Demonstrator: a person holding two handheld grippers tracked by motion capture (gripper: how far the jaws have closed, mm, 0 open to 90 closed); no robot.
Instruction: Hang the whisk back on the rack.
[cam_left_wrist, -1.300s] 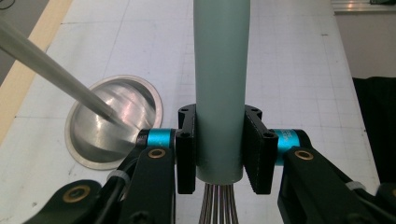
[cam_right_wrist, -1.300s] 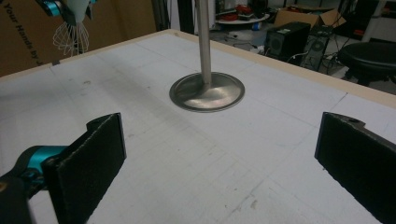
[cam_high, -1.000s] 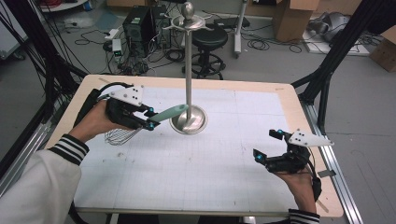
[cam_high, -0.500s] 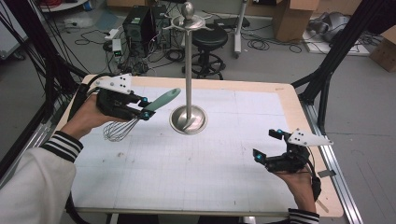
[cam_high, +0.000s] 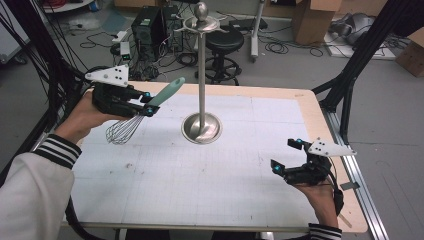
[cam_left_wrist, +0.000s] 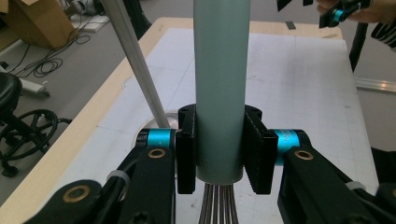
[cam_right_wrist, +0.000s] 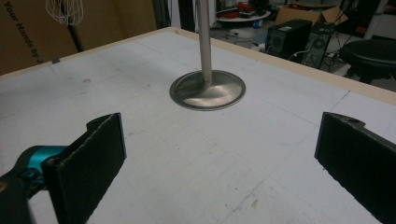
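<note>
Whisk in my left gripper (cam_high: 142, 104), stand to its right.
Jaws clamp the whisk (cam_high: 131, 121) handle; it tilts up toward the stand (cam_high: 201, 80), wires hanging. Right gripper (cam_high: 290, 159) gapes, farther off.

In the left gripper view the pale green whisk handle (cam_left_wrist: 219, 84) runs off the top edge and its steel wires (cam_left_wrist: 219, 205) off the bottom; in the right gripper view the silver stand pole (cam_right_wrist: 203, 37) is cut off at the top
</note>
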